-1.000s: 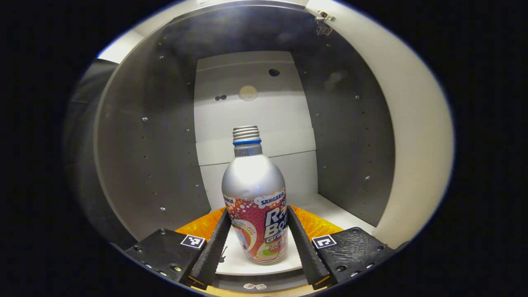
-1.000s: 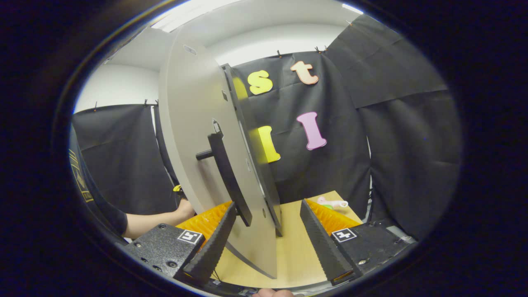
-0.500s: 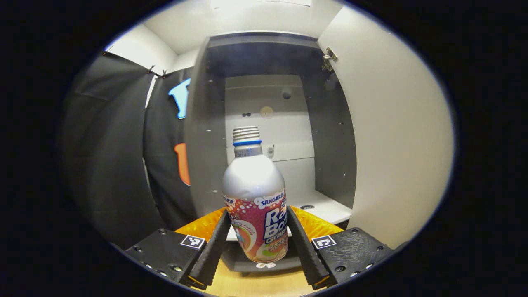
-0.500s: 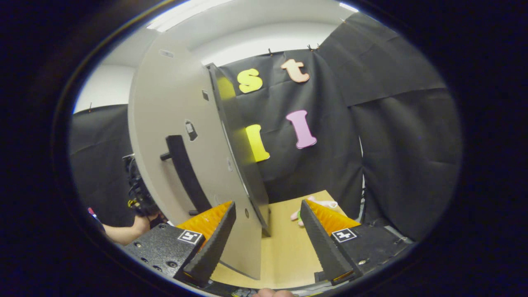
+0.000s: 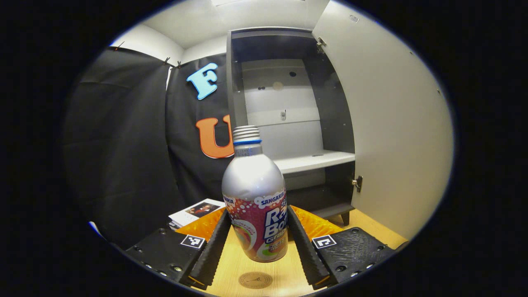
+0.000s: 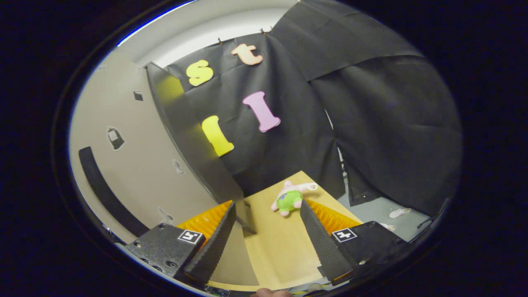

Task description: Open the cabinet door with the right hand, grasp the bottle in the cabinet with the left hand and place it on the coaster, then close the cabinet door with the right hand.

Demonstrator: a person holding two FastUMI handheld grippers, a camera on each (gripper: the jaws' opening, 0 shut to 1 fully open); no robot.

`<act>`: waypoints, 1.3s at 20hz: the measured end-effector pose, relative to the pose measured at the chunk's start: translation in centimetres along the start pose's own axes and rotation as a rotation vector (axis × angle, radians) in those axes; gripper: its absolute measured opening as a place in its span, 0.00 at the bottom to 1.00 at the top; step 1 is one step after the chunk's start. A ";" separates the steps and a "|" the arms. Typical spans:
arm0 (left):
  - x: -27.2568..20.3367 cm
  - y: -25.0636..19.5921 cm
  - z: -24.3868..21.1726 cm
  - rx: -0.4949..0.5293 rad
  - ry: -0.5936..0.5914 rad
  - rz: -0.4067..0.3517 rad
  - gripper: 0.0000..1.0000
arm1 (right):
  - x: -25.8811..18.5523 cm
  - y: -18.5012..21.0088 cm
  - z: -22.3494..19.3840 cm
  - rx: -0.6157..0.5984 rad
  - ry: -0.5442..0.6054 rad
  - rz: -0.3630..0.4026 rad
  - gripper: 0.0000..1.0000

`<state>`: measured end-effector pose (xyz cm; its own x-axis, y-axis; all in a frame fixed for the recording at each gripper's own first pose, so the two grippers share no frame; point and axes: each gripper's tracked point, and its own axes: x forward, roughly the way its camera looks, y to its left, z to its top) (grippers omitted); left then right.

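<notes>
The right gripper, with its two black ridged fingers and orange backs, sits at the bottom of the frame with its jaws wide apart and nothing between them. On the left stands the big pale grey cabinet door with a long black handle. A small pink and green stuffed toy lies on the light wooden table near the middle.

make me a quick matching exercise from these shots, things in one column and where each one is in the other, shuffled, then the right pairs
Things:
1. bottle
2. coaster
3. plush toy
4. booklet

Places:
A. on the table by the black cloth, left of the left gripper
B. on the table beyond the open right gripper
C. between the left gripper's fingers
D. flat on the table below the bottle

Pairs: 1-C, 2-D, 3-B, 4-A
</notes>
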<state>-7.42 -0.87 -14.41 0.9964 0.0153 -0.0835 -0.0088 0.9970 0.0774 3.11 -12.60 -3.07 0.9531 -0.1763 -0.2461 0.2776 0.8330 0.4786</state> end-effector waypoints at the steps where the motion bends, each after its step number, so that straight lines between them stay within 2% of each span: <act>1: -0.3 0.1 -1.6 0.003 0.002 0.000 0.79 | 0.1 -0.9 0.2 0.009 -0.002 -0.030 0.99; 3: -1.0 0.9 -4.8 0.056 0.022 0.016 0.80 | 0.3 -2.1 -0.2 0.040 0.023 -0.081 0.99; 6: -1.5 1.9 -9.6 0.070 0.038 0.016 0.79 | -0.1 -2.3 -0.8 0.028 0.057 -0.118 0.99; 9: -1.0 3.2 -12.7 -0.009 0.026 0.054 0.79 | -0.1 -3.5 -1.2 -0.027 0.070 -0.184 0.99; 12: -0.6 3.3 -15.2 -0.071 0.039 0.078 0.80 | -0.8 -5.3 -2.2 0.009 0.108 -0.245 0.99; 14: -0.4 3.6 -16.6 -0.070 0.046 0.098 0.80 | -1.1 -5.2 -2.9 0.006 0.121 -0.266 0.99; 16: -0.7 4.1 -17.6 -0.052 0.054 0.117 0.81 | -1.0 -4.3 -3.9 -0.011 0.150 -0.265 0.99; 23: -0.1 3.3 -19.4 -0.059 0.074 0.104 0.81 | -0.4 -0.3 -5.8 -0.091 0.211 -0.199 1.00; 24: 0.0 3.3 -19.5 -0.053 0.077 0.112 0.92 | -0.4 0.1 -5.8 -0.091 0.211 -0.187 0.95; 25: 0.0 3.0 -19.6 -0.069 0.078 0.102 0.83 | -0.4 0.4 -5.9 -0.094 0.213 -0.181 0.95; 26: 0.1 2.7 -19.3 -0.087 0.059 0.097 0.85 | -0.2 0.6 -6.1 -0.100 0.217 -0.180 1.00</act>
<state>-9.01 3.32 -33.34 0.9839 0.1136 -0.1381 -0.1144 0.9934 0.0020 2.34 -8.90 -7.86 0.8387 -0.2185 -0.4988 0.4160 0.8481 0.3280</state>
